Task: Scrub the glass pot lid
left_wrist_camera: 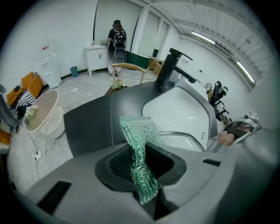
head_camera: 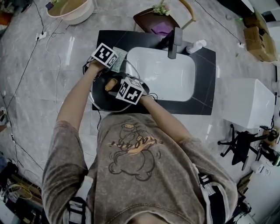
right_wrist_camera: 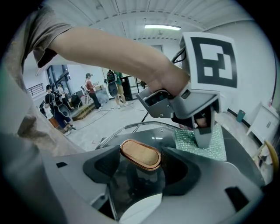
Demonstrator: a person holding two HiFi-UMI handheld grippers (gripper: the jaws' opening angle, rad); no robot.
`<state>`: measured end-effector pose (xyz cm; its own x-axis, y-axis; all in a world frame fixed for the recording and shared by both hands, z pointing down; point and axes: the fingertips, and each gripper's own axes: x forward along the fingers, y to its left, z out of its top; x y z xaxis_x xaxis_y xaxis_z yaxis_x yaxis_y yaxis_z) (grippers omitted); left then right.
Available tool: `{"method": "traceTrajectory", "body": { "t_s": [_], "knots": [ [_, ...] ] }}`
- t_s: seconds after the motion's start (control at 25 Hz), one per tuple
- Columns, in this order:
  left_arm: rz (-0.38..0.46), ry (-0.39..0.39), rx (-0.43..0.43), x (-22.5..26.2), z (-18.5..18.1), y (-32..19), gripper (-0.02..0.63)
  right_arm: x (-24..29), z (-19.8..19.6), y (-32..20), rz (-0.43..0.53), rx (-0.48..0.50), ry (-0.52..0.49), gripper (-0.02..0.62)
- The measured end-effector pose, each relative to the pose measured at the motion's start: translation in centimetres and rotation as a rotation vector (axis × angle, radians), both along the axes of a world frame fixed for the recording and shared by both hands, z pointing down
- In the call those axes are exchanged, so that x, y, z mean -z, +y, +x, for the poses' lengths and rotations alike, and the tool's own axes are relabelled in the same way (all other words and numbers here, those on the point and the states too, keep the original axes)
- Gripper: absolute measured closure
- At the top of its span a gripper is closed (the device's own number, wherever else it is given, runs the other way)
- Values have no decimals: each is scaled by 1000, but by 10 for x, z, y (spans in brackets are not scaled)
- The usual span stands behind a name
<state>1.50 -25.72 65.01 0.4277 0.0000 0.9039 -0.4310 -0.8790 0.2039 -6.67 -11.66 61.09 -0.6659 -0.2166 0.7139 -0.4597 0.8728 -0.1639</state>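
Note:
A glass pot lid [head_camera: 99, 97] with a steel rim and a tan wooden knob [head_camera: 110, 84] is held over the black counter, left of the sink. My right gripper [head_camera: 115, 86] is shut on the knob [right_wrist_camera: 141, 154], and the glass [right_wrist_camera: 131, 133] tilts away beyond the jaws. My left gripper [head_camera: 117, 61] is shut on a green scrubbing cloth [head_camera: 119, 58], which hangs between its jaws [left_wrist_camera: 139, 151]. In the right gripper view the left gripper [right_wrist_camera: 205, 133] presses the cloth [right_wrist_camera: 189, 141] against the lid's far right part. The lid's rim [left_wrist_camera: 183, 134] shows just past the left gripper [left_wrist_camera: 142, 173].
A white sink [head_camera: 162, 72] with a black faucet [head_camera: 175, 41] is set in the black countertop [head_camera: 205, 87]. A soap bottle [head_camera: 195, 46] stands behind it. A wooden chair [head_camera: 157, 19], a beige basin [head_camera: 72, 8], a white cabinet [head_camera: 243, 103] and floor cables surround the counter.

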Motion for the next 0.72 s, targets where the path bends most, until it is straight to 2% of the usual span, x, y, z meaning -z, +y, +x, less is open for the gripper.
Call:
{"method": "traceTrajectory", "body": {
  "t_s": [0.32, 0.72],
  "knots": [
    [-46, 19, -276, -1, 52, 46, 514, -1, 0, 3, 8, 0, -2, 307],
    [-158, 62, -435, -4, 77, 86, 514, -1, 1, 1, 16, -6, -18, 307]
  ]
}}
